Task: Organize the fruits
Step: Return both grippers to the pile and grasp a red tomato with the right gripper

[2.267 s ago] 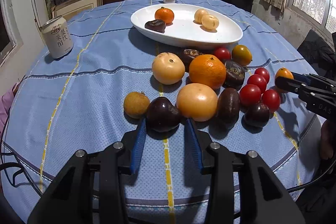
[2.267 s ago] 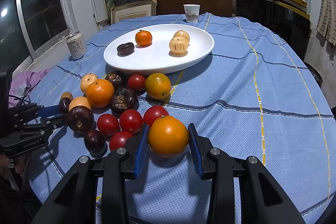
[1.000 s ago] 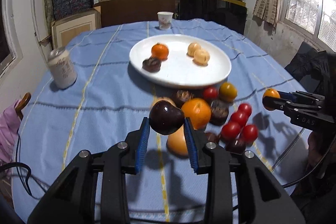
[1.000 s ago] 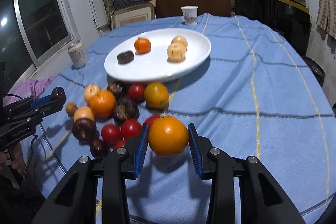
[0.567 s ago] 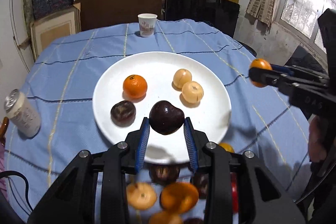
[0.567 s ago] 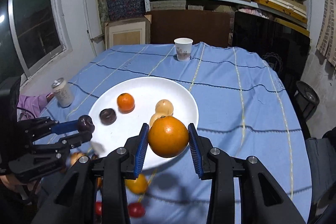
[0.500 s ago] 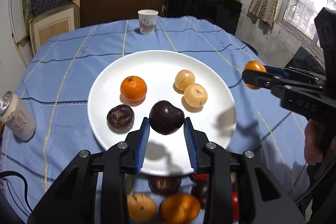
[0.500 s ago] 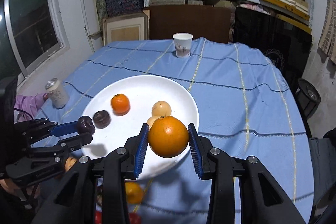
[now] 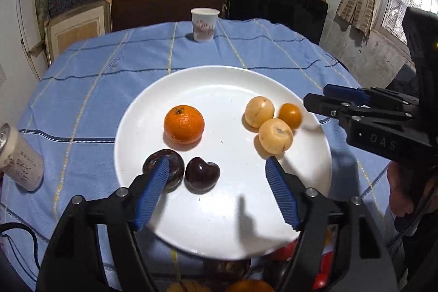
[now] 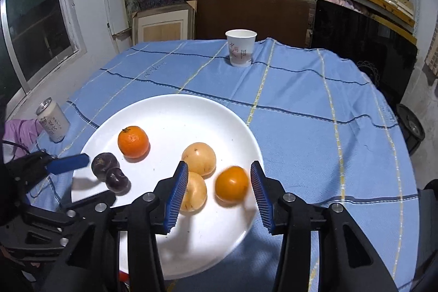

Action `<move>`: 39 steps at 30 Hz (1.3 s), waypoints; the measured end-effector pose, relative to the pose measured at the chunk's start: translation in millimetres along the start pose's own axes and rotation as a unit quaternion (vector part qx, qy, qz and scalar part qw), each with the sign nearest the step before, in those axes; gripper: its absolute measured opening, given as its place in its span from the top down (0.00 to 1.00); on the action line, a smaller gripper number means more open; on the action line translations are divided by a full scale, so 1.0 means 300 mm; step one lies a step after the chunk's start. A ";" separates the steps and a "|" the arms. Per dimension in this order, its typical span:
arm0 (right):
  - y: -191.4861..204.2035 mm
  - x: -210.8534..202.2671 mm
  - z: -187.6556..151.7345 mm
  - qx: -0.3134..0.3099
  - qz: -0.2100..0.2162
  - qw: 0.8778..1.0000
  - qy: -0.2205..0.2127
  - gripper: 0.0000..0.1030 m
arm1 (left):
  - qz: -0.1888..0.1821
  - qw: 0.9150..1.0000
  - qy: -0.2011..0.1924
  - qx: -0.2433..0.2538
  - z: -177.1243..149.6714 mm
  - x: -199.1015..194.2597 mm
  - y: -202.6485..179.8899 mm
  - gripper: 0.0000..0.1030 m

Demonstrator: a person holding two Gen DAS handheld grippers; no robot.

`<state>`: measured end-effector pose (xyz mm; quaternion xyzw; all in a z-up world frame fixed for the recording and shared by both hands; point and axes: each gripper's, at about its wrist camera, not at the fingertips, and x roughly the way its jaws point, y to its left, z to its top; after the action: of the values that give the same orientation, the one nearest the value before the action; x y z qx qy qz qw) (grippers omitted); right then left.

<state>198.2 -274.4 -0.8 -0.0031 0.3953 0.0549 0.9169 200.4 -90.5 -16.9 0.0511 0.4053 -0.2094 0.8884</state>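
— Left wrist view first: what lies on the white plate (image 9: 219, 78)?

— A glossy dark plum (image 9: 202, 173) sits between the wide-spread jaws of the left gripper (image 9: 217, 167), which have just been opening; neither pad touches it. A wrinkled dark fruit (image 9: 175, 164) lies just beside it at nine o'clock, partly behind the left pad. A mandarin (image 9: 184, 124) with a green stem scar is at eleven o'clock, two pale yellow fruits (image 9: 267, 125) at two o'clock, a smooth orange (image 9: 290, 115) touching them.

— Anything around?

— The right gripper (image 9: 317, 99) reaches in from three o'clock ("DAS" is moulded on its body). A paper cup (image 9: 204, 23) stands at twelve, a can (image 9: 19, 160) at nine; its print is unreadable. More fruit peeks out under the plate's near rim.

— Right wrist view?

— The orange (image 10: 232, 187) rests on the plate (image 10: 169, 111) between the right gripper's (image 10: 219, 181) moderately parted jaws, just opening, pads clear of it. The yellow fruits (image 10: 199, 157) are at ten o'clock; one is partly hidden by the pad. Plum (image 10: 117, 180) and left gripper (image 10: 74, 174) sit at nine, cup (image 10: 241, 47) at twelve.
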 end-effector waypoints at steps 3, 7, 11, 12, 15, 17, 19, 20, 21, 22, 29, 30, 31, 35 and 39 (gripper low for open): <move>0.009 -0.081 -0.032 0.000 0.008 1.000 -0.013 0.54 | 0.003 1.000 -0.013 0.010 -0.039 -0.080 -0.005 0.28; 0.027 -0.180 -0.122 0.002 0.014 1.000 -0.016 0.52 | -0.001 1.000 -0.023 0.017 -0.134 -0.184 -0.001 0.23; 0.071 -0.260 -0.267 0.005 0.021 1.000 -0.012 0.45 | 0.000 0.999 -0.032 0.018 -0.261 -0.279 0.019 0.18; 0.085 -0.272 -0.301 0.005 0.024 1.000 -0.009 0.45 | 0.002 0.999 -0.034 0.018 -0.292 -0.295 0.020 0.16; 0.145 -0.300 -0.421 0.000 0.040 0.999 -0.003 0.45 | 0.016 0.999 -0.046 0.025 -0.390 -0.330 0.026 0.15; 0.190 -0.310 -0.495 -0.009 0.051 0.999 0.003 0.45 | 0.015 0.998 -0.048 0.023 -0.435 -0.334 0.033 0.15; 0.236 -0.310 -0.547 -0.030 0.044 0.999 0.007 0.45 | 0.009 0.999 -0.039 0.015 -0.472 -0.324 0.042 0.15; 0.261 -0.307 -0.570 -0.046 0.035 0.998 0.010 0.45 | 0.007 0.999 -0.034 0.011 -0.488 -0.317 0.044 0.15; 0.279 -0.306 -0.584 -0.059 0.026 0.998 0.010 0.45 | 0.003 1.000 -0.030 0.010 -0.505 -0.314 0.042 0.15; 0.296 -0.308 -0.597 -0.070 0.020 0.997 0.007 0.45 | 0.002 1.000 -0.028 0.013 -0.520 -0.315 0.036 0.15; 0.329 -0.306 -0.619 -0.085 0.036 0.996 0.008 0.46 | 0.008 0.999 -0.028 0.027 -0.563 -0.327 0.017 0.15; 0.337 -0.312 -0.622 -0.090 0.035 0.995 0.004 0.46 | 0.007 0.999 -0.028 0.028 -0.566 -0.330 0.014 0.15; 0.343 -0.316 -0.625 -0.095 0.035 0.995 0.003 0.46 | 0.006 0.999 -0.028 0.031 -0.568 -0.333 0.008 0.15; 0.337 -0.325 -0.631 -0.092 0.056 0.994 0.007 0.53 | 0.014 0.998 -0.034 0.047 -0.576 -0.348 -0.016 0.15; 0.335 -0.321 -0.631 -0.084 0.066 0.994 0.009 0.56 | 0.041 0.998 -0.038 0.038 -0.569 -0.359 0.019 0.15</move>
<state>-15.0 -193.4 -57.3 -0.0543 0.3973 0.1480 0.9041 20.6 -5.2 -51.1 0.0936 0.3606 -0.1893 0.9085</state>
